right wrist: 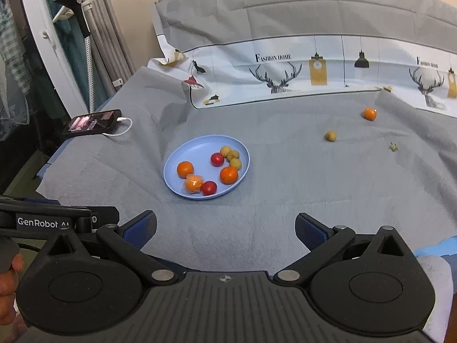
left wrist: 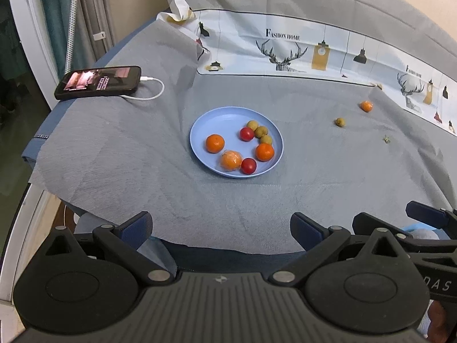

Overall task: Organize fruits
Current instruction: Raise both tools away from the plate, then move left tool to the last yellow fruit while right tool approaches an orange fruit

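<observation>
Left gripper (left wrist: 221,228): jaws spread wide, nothing between them, low over the grey sheet (left wrist: 257,200), short of the plate.
Right gripper (right wrist: 225,228): jaws likewise spread and empty, also short of the plate.
Plate (left wrist: 208,120): blue, holds three oranges, two red fruits, three small tan fruits.
Loose orange (left wrist: 366,106): well right of the plate, farther back.
Loose tan fruit (left wrist: 340,121): between plate and loose orange.
Phone (left wrist: 98,82): left of the plate, cable attached.

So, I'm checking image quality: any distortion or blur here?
Left wrist view: fisheye bends the printed white deer-pattern fabric into an arc; round light-blue plate stays sharp. Right wrist view: same bowing, grey cloth slightly smeared at right.
</observation>
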Motion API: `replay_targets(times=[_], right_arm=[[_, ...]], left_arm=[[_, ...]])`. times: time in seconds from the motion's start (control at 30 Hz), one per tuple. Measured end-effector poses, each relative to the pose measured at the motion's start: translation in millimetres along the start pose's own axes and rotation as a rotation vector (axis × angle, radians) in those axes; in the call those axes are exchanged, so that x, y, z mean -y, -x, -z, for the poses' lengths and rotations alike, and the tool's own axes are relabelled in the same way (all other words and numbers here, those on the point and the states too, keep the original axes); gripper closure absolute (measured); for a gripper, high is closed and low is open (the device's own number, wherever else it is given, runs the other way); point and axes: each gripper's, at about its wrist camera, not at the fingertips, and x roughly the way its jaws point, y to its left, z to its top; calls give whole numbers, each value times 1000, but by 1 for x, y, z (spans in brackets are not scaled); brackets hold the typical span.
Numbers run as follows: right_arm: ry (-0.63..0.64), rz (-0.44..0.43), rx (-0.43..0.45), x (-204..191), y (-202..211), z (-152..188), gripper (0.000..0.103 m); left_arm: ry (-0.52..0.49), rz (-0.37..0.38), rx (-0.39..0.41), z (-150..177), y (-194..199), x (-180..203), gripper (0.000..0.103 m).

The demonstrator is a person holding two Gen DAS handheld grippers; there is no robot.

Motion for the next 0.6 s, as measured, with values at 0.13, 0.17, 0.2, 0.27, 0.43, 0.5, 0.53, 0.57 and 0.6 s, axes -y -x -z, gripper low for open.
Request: replay_targets(times=[0.13, 0.17, 0.2, 0.27, 0.43, 0.5, 0.53, 0.57, 0.6], right_arm=[[-23, -7, -19, 9, -10, -2, 1], [-33, -7, -21, 11, -12, -2, 1], [-45, -7, -24, 15, -15, -4, 1], [-69, -2, -22, 25, -18, -8, 1], [-133, 48, 6, 60, -27, -23, 1], [-154, 77, 14, 77, -31, -29, 1], [-165, 93, 17, 87, -33, -32, 1], [-176, 108, 18, 96, -36, -35, 1], [-188, 122, 18, 106, -39, -38, 1]], left_arm=[[-17, -12, -27, -8, -14, 9, 0], [-21, -15, -33, -11, -18, 11, 0], [-27, -17, -37, -14, -21, 14, 0], [-40, -19, -42, -21, -28, 21, 0], [-74, -20, -48, -42, -46, 46, 0], [-88, -16, -52, -52, -56, 58, 0], [-95, -14, -55, -57, -62, 64, 0], [-103, -10, -60, -61, -67, 71, 0], [-111, -5, -65, -66, -74, 78, 0]])
